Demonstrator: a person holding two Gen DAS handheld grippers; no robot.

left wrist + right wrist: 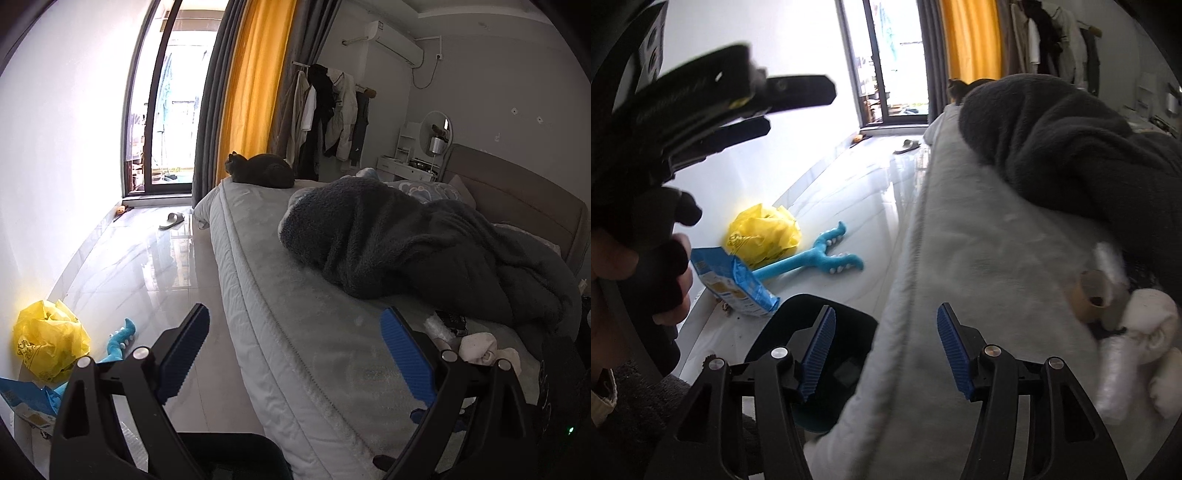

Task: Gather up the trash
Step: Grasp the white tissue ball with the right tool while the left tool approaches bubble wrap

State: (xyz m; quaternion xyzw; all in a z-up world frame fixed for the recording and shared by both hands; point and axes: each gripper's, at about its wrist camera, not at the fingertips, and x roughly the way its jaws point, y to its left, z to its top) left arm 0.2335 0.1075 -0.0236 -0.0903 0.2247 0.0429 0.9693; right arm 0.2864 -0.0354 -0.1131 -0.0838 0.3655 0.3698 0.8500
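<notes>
My right gripper hangs with its 2 blue-padded jaws apart and nothing between them, poised over the long edge of the bed and angled down at the mattress. My left gripper is spread wider, also empty, straddling that same edge from its own camera; in the right wrist view it shows as a blurred black frame at upper left, gripped by a hand.

The bed fills most of both views. A dark fleece blanket is heaped on it toward the headboard, leaving a bare grey strip along the side. A cat is curled at the far corner, well apart from the work.

The trash sits in 2 places. On the bed, tucked against the blanket's foot, lies a cluster: a cardboard tape core, a roll of clear film and white crumpled wads, probably left where someone sat. On the floor by the wall, a crumpled yellow plastic bag touches a torn blue packet; a blue toy lies just beside them and I judge it no rubbish.

A dark bin stands below the bed edge, near my right jaws, likely placed for short drops.
</notes>
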